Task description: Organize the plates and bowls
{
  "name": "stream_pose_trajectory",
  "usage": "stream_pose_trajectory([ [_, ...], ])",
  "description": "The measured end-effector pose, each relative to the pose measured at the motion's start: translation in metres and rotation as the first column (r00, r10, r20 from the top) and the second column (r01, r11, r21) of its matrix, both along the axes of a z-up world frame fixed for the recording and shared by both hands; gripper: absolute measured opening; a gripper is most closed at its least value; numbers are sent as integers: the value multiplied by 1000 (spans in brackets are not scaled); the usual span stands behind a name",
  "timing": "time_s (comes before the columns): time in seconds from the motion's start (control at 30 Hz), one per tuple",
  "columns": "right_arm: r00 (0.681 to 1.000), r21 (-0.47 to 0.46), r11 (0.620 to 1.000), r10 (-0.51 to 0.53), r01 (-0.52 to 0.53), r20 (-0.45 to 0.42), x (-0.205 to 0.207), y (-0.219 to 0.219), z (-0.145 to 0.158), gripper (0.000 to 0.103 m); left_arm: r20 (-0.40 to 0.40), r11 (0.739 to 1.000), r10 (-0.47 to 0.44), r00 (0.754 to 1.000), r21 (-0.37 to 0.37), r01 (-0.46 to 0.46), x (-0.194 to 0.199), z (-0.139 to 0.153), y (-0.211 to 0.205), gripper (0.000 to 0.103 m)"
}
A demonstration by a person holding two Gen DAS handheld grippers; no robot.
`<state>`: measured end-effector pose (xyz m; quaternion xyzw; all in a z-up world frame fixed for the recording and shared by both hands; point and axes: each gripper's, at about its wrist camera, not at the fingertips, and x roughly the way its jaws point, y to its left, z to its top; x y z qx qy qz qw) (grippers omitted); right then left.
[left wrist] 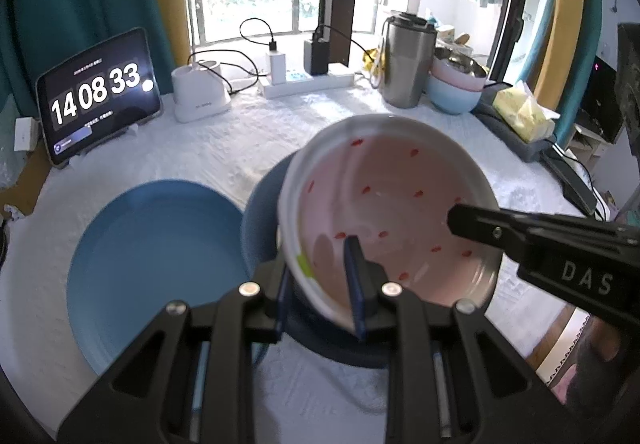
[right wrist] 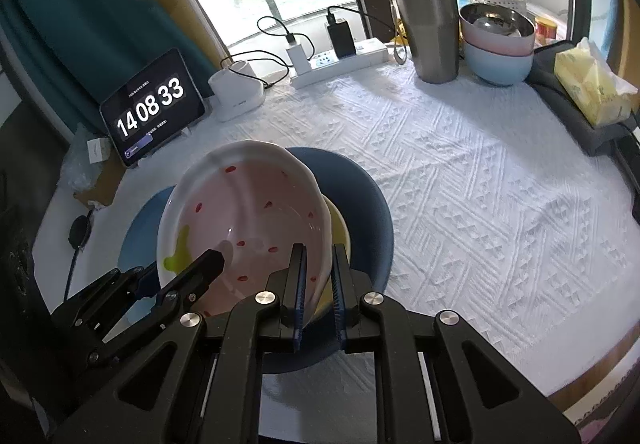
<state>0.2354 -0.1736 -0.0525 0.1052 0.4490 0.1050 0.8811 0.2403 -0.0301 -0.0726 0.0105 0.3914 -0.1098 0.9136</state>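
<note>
A white textured cloth [left wrist: 248, 148] covers the table by a bright window. In the left wrist view we see a tablet [left wrist: 98, 92] reading 14 08 33, a steel tumbler [left wrist: 406, 60] and stacked bowls [left wrist: 456, 84] at the far edge. A light blue plate [left wrist: 152, 264] lies flat at our left, just beside a dark blue plate [left wrist: 260, 220]. Above that one we hold the pink bowl [left wrist: 384, 212], tilted. Our left gripper [left wrist: 320, 284] is clamped on its near rim, one finger inside, one outside. The right gripper [left wrist: 472, 222] reaches in from the right, a finger inside the bowl.

The right wrist view alone shows a yellow dish [right wrist: 340, 232] under the bowl [right wrist: 248, 212], on the dark plate [right wrist: 360, 204]. Here our right gripper [right wrist: 320, 284] pinches the bowl's right rim; the left gripper [right wrist: 208, 268] enters low from the left. The light plate [right wrist: 144, 228] is mostly hidden.
</note>
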Motion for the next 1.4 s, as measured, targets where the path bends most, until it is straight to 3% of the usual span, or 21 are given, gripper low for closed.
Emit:
stream_pose_trajectory([
  [0.63, 1000, 20, 1000, -21, 22, -17, 10, -12, -8, 14, -7, 1000, 0, 1000, -6, 0, 7, -1, 1, 28],
  [0.73, 1000, 16, 1000, -22, 22, -8, 10, -13, -5, 14, 1, 999, 31, 1000, 31, -31, 8, 1, 3, 29],
  [1.4, 998, -46, 998, -43, 45, 42, 4, -21, 0, 14, 29, 993, 114, 993, 36, -115, 4, 10, 38, 30],
])
